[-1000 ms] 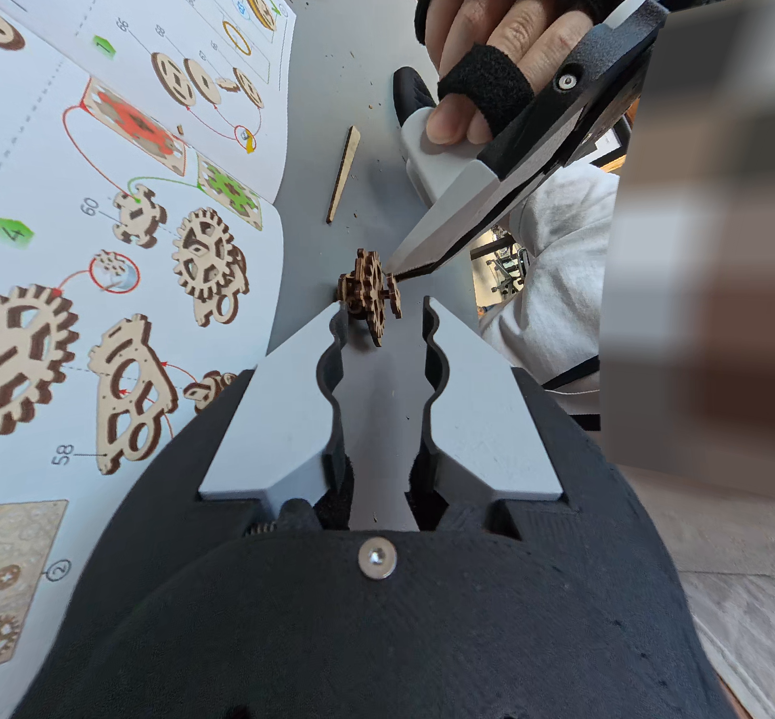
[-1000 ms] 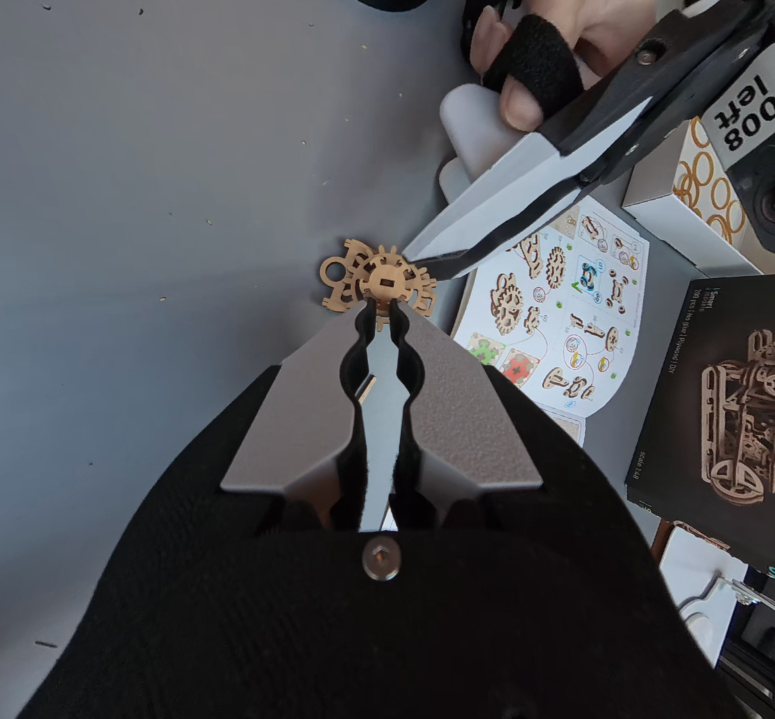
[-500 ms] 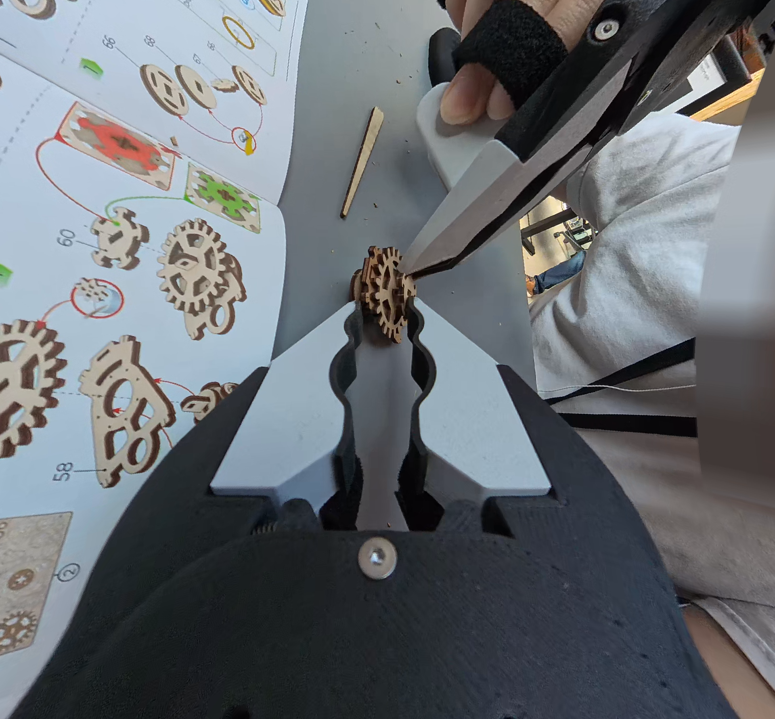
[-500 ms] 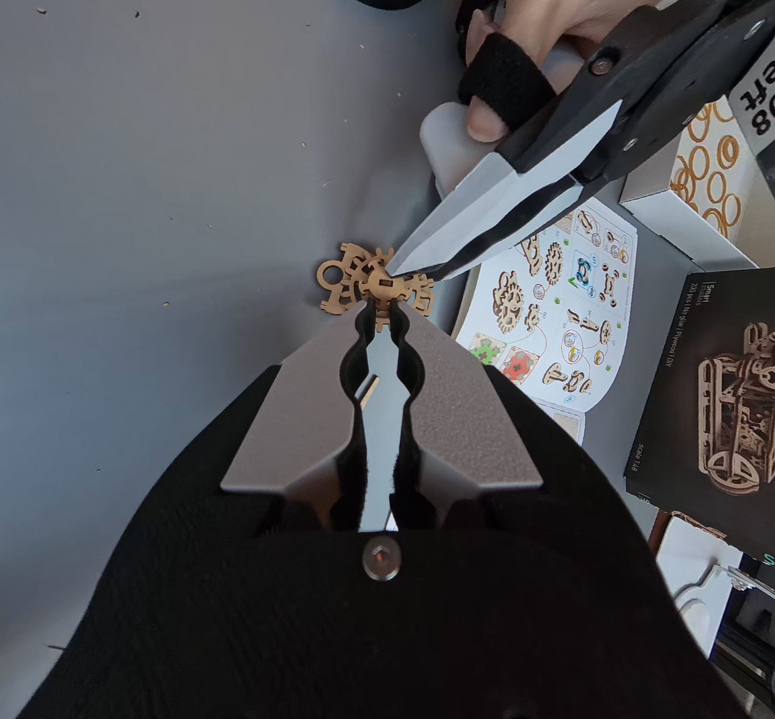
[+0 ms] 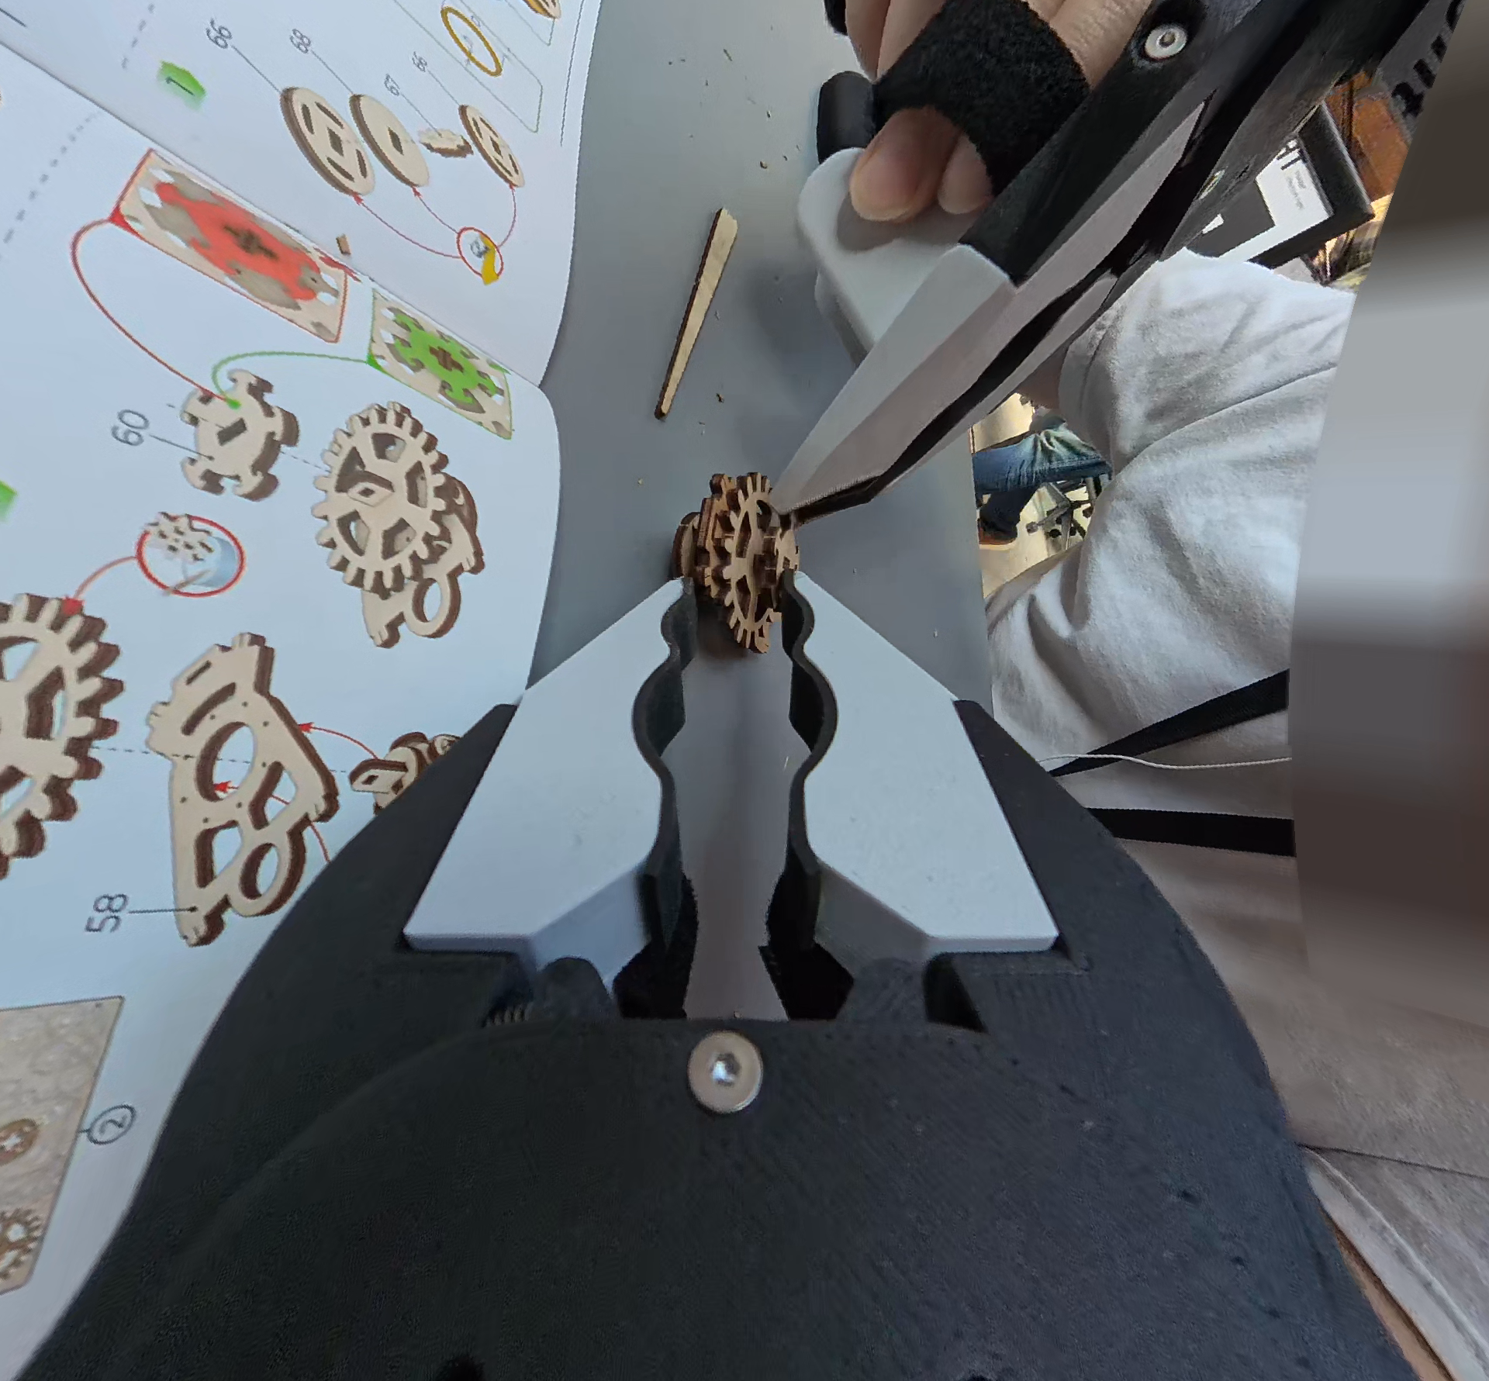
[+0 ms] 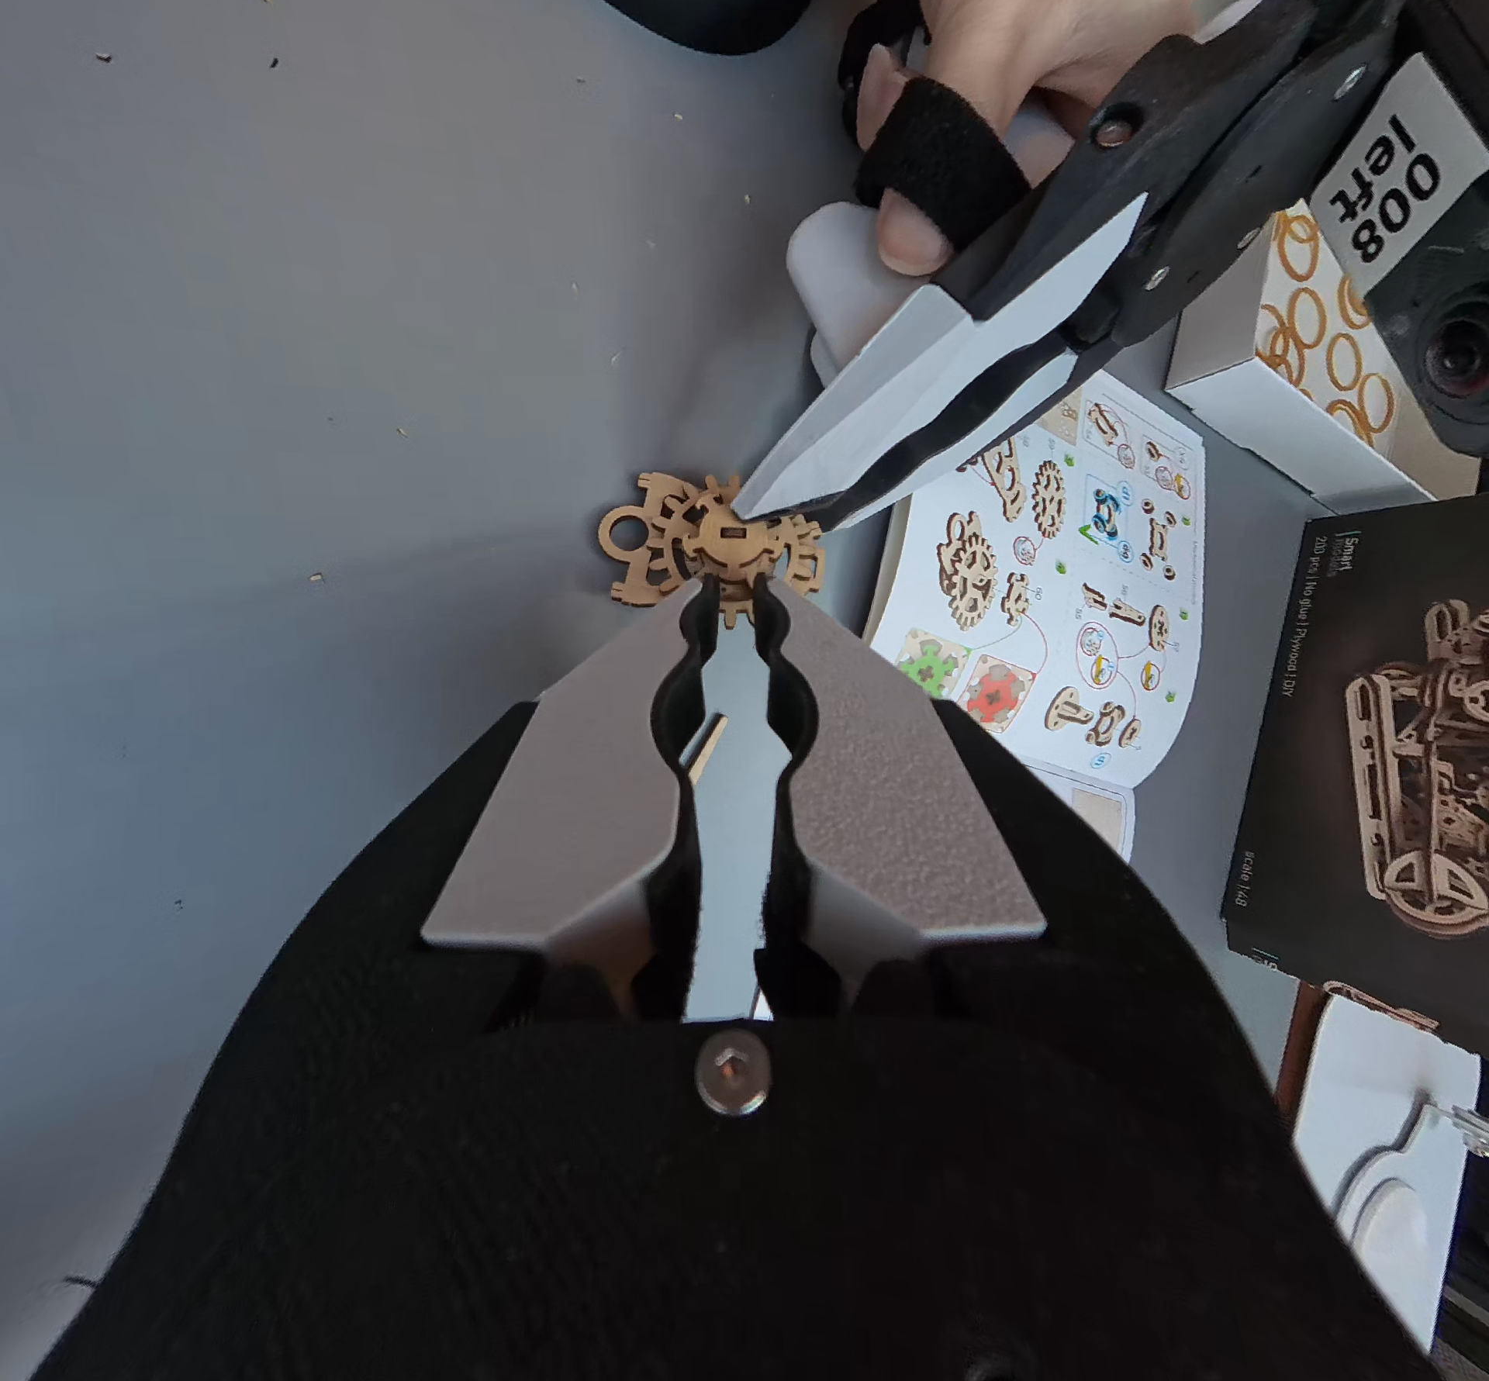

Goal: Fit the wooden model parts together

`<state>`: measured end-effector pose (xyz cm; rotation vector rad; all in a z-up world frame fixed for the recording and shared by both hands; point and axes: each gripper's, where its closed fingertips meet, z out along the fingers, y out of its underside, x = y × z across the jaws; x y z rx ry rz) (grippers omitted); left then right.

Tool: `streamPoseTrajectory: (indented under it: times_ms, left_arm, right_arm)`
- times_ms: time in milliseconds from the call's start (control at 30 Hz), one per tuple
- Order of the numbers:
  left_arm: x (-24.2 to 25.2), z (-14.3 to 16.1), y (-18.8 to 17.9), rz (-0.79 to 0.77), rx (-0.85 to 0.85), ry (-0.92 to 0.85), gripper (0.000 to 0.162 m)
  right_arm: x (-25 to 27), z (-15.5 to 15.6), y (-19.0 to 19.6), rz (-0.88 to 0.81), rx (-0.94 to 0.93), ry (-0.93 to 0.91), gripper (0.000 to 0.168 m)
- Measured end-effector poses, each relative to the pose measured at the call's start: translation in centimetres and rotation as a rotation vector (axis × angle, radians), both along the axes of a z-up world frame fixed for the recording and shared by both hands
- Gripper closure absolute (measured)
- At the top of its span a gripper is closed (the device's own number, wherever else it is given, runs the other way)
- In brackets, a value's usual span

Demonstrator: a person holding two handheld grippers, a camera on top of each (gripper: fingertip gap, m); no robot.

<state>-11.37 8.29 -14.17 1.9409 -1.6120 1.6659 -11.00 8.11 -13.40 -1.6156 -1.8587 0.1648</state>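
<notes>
A small wooden gear assembly (image 5: 743, 557) made of stacked toothed discs is held above the grey table between both grippers. In the right wrist view it (image 6: 644, 549) shows a ring lug at its left side. My left gripper (image 5: 740, 597) is shut on the stack's two faces. It enters the right wrist view (image 6: 745, 512) from the upper right, tips on the hub. My right gripper (image 6: 733, 591) is shut on the lower edge of the small front gear. It shows in the left wrist view (image 5: 785, 508) from the upper right, tips on the assembly's rim.
An open instruction booklet (image 5: 242, 375) lies on the grey table (image 6: 322, 375); it also shows in the right wrist view (image 6: 1047, 601). A thin wooden stick (image 5: 699, 303) lies beside it. A black model box (image 6: 1370, 738) and a white box with ring prints (image 6: 1289, 359) stand at the right. Left and right tips are no more than a few centimetres apart.
My left gripper was open beside the assembly a second ago and has closed on it. My right gripper kept its hold throughout.
</notes>
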Motion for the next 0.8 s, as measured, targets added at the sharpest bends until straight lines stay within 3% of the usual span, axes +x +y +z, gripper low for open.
streamPoseTrajectory:
  times_ms: [33, 200, 500, 800]
  left_arm:
    - [0.0, 0.0, 0.0, -0.001, -0.001, 0.000, 0.144]
    - [0.1, 0.8, -0.2, -0.003, -0.024, -0.032, 0.145]
    - [-0.5, 0.6, -0.4, -0.020, -0.051, -0.007, 0.145]
    - [-0.8, 0.4, -0.7, -0.036, -0.074, 0.009, 0.145]
  right_arm:
    - [0.1, 0.3, 0.0, -0.005, -0.003, 0.023, 0.160]
    - [0.6, 1.3, 0.2, -0.049, -0.064, 0.158, 0.158]
    - [2.1, -0.1, -0.2, -0.251, -0.351, 0.331, 0.141]
    - [1.2, 1.0, -0.1, -0.356, -0.561, 0.487, 0.133]
